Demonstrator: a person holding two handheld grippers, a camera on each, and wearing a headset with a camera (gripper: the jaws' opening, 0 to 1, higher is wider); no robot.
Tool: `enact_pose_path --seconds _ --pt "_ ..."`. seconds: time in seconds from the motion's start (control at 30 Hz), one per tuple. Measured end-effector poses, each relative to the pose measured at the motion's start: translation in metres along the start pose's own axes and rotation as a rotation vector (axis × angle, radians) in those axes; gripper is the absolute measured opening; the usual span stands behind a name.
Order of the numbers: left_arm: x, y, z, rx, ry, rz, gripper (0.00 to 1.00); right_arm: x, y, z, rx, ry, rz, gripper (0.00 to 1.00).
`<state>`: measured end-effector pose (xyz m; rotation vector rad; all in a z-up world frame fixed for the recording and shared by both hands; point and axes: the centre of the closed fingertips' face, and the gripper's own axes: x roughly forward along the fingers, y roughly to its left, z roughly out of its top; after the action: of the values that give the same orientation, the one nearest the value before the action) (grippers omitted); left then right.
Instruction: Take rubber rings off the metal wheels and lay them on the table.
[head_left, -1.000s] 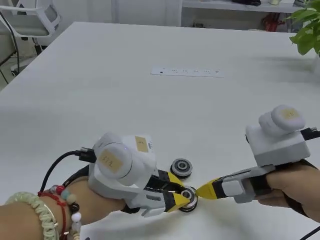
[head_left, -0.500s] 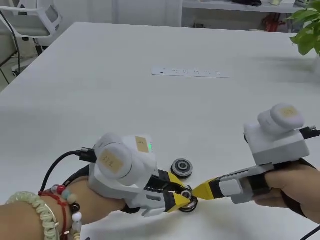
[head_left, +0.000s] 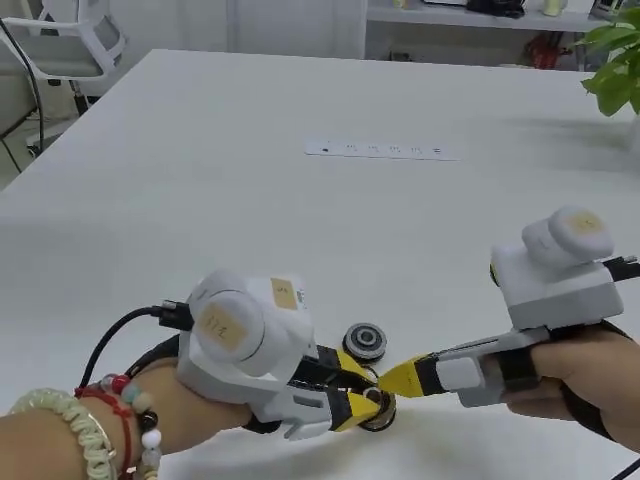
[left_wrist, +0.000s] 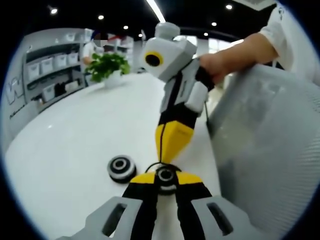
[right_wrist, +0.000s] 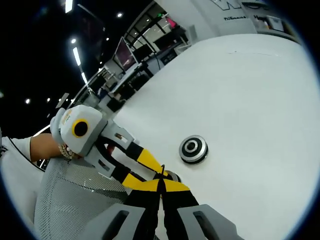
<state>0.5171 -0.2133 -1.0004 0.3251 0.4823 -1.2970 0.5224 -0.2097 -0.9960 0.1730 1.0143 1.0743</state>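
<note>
My left gripper (head_left: 368, 400) is shut on a small metal wheel (head_left: 379, 408) with a black rubber ring, just above the table's near edge. In the left gripper view the wheel (left_wrist: 165, 174) sits between the yellow fingertips (left_wrist: 142, 178). My right gripper (head_left: 388, 379) comes in from the right, its yellow tips pressed together at the wheel's rim. A thin black strand of the ring (left_wrist: 152, 165) appears pinched there. A second wheel (head_left: 365, 338) with its black ring lies flat on the table just behind, also seen as the second wheel (right_wrist: 193, 149) in the right gripper view.
The white table (head_left: 300, 220) stretches far ahead, with a flush power strip (head_left: 372, 150) set into its middle. A chair (head_left: 70, 30) stands off the far left corner and a plant (head_left: 615, 70) at the far right. A cable (head_left: 115, 335) trails from the left gripper.
The right gripper's tips have edged slightly left, closer onto the held wheel. The left gripper and the second wheel have stayed put; the head camera shifted a little.
</note>
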Motion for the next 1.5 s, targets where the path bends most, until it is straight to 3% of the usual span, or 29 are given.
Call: enact_pose_path --seconds 0.17,0.33,0.43,0.53,0.8,0.87,0.97,1.13,1.2,1.33,1.5 --pt "-0.002 -0.005 -0.001 0.003 0.000 -0.036 0.16 0.002 -0.005 -0.006 0.011 0.033 -0.025 0.00" --pt "-0.003 -0.010 0.001 0.056 0.028 -0.064 0.24 -0.002 -0.005 -0.001 0.009 0.018 -0.025 0.00" --pt "-0.008 -0.007 0.010 0.049 0.003 -0.060 0.26 -0.006 -0.007 0.002 0.021 -0.004 -0.027 0.00" --pt "-0.016 -0.002 0.020 0.033 -0.029 -0.051 0.34 -0.009 -0.010 0.008 0.018 -0.025 -0.047 0.00" --pt "-0.048 0.008 0.051 0.075 -0.086 -0.001 0.55 -0.020 -0.009 0.021 0.028 -0.090 -0.057 0.00" --pt "-0.057 0.010 0.054 0.092 -0.068 0.004 0.60 -0.021 -0.008 0.022 0.035 -0.101 -0.058 0.00" --pt "-0.068 0.008 0.052 0.126 -0.030 0.004 0.68 -0.024 -0.006 0.025 0.026 -0.115 -0.060 0.00" --pt "-0.086 0.003 0.048 0.119 -0.020 0.020 0.72 -0.029 0.000 0.033 0.028 -0.154 -0.042 0.00" --pt "-0.099 0.006 0.046 0.107 -0.022 0.063 0.73 -0.032 0.001 0.037 0.035 -0.177 -0.036 0.00" --pt "-0.118 0.006 0.047 0.062 -0.069 0.123 0.76 -0.037 0.003 0.043 0.044 -0.208 -0.030 0.00" --pt "-0.133 0.004 0.033 0.041 -0.056 0.179 0.77 -0.042 0.004 0.051 0.030 -0.238 -0.037 0.00"
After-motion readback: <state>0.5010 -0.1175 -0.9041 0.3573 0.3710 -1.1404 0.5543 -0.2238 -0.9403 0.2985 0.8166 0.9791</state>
